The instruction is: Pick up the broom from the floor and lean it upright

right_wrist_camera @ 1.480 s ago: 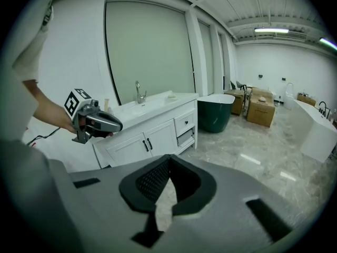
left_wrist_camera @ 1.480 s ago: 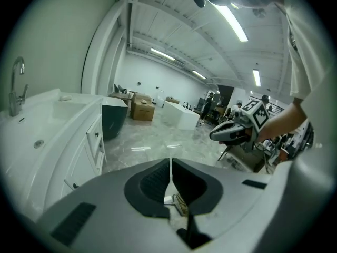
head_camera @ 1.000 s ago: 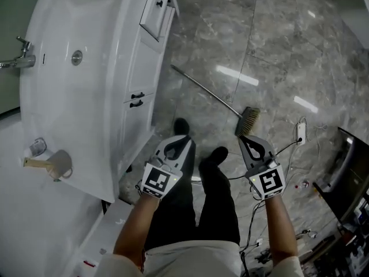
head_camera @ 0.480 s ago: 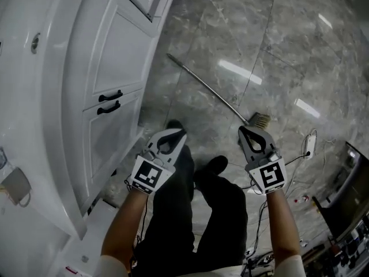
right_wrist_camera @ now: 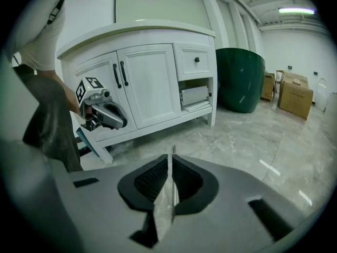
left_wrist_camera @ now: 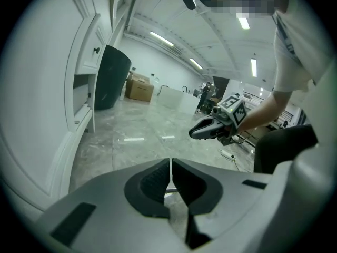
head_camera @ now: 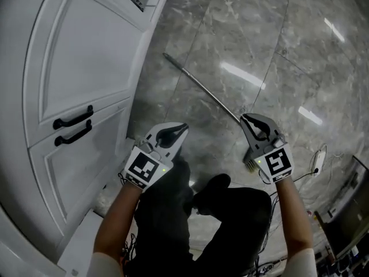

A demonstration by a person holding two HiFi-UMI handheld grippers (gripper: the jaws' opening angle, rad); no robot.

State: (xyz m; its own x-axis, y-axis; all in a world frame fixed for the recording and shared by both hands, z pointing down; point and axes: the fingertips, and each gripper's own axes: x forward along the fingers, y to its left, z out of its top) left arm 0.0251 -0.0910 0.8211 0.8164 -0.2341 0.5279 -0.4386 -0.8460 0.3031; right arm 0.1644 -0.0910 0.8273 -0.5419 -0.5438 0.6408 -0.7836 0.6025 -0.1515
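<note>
**Reaching Down for a Broom Lying Out From the Cabinet**

The long broom with a thin metal handle (head_camera: 202, 88) lies flat on the grey marble floor (head_camera: 242, 27), not yet lifted. Its handle tip points toward the foot of the white curved vanity cabinet with black pull handles (head_camera: 75, 79). Its pale bristle head (head_camera: 249, 165) sits at the end farthest from the cabinet, mostly hidden under the right gripper (head_camera: 244, 118).

That gripper hangs over the handle on the side away from the cabinet, close to the bristle head. This is probably because a hold near the heavier end gives the most control when the broom is swung upright. Its fingers have just been opening and now stand parted by a sliver. In the right gripper view the handle shows as a thin line through that slit. I cannot tell whether it is already inside the gap or still lying beneath it, but nothing looks pinched.

The left gripper (head_camera: 183, 127) hovers nearer the cabinet, over bare floor, with its fingers clenched together on nothing. It seems held in reserve to steady the handle higher up once the broom rises.

The cabinet front is the closest upright face, so it is a likely spot for leaning the broom.
</note>
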